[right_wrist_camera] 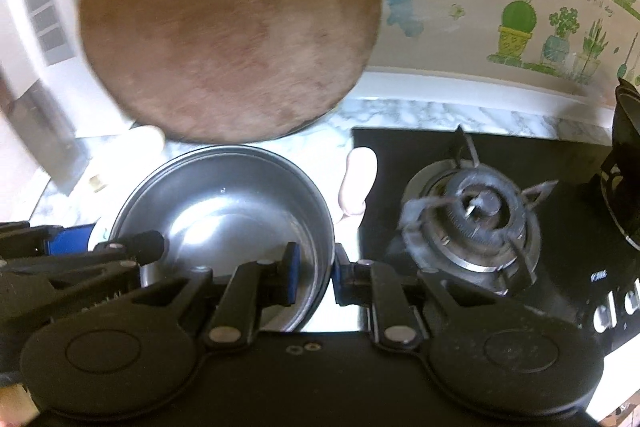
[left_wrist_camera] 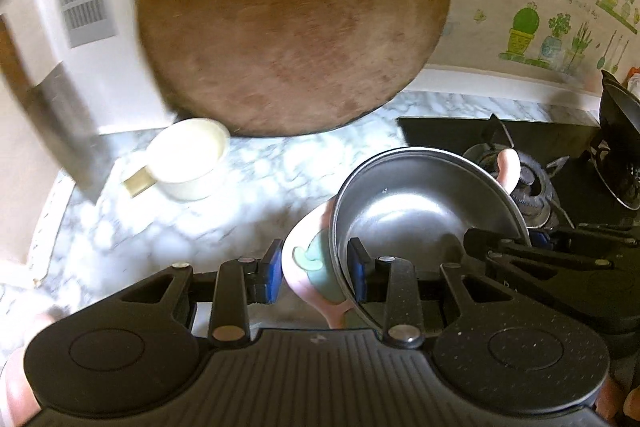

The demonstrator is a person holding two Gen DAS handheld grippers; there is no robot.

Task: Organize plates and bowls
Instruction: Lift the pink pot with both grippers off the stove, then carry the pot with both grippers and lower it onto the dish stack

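Two claws hold one metal bowl (left_wrist_camera: 420, 211) from opposite sides, above the marble counter (left_wrist_camera: 248, 179). The left claw (left_wrist_camera: 316, 275) is partly closed: between its blue pads sit the left rim of the metal bowl and the wall of a pink bowl with a green pattern (left_wrist_camera: 308, 259), which lies under and around the metal one. The right pad is inside the metal bowl, and the left pad is on the outside of the pink bowl. In the left wrist view the bowl is tilted, with its open side turned toward the camera.

The right claw (right_wrist_camera: 316, 273) is almost fully closed on the right rim of the metal bowl (right_wrist_camera: 224, 211); one pad is inside the bowl and the other is outside, and only the thin wall is between them. A pink handle (right_wrist_camera: 356, 183) of the outer bowl shows just beyond the rim, at the edge of the black gas stove (right_wrist_camera: 500, 163).

Behind the bowls a round wooden cutting board (left_wrist_camera: 288, 23) leans against the wall. Near its lower left edge a white bowl (left_wrist_camera: 188, 159) stands on the counter, well apart from the claws. The stove burner (right_wrist_camera: 476, 219) is to the right of the bowls.
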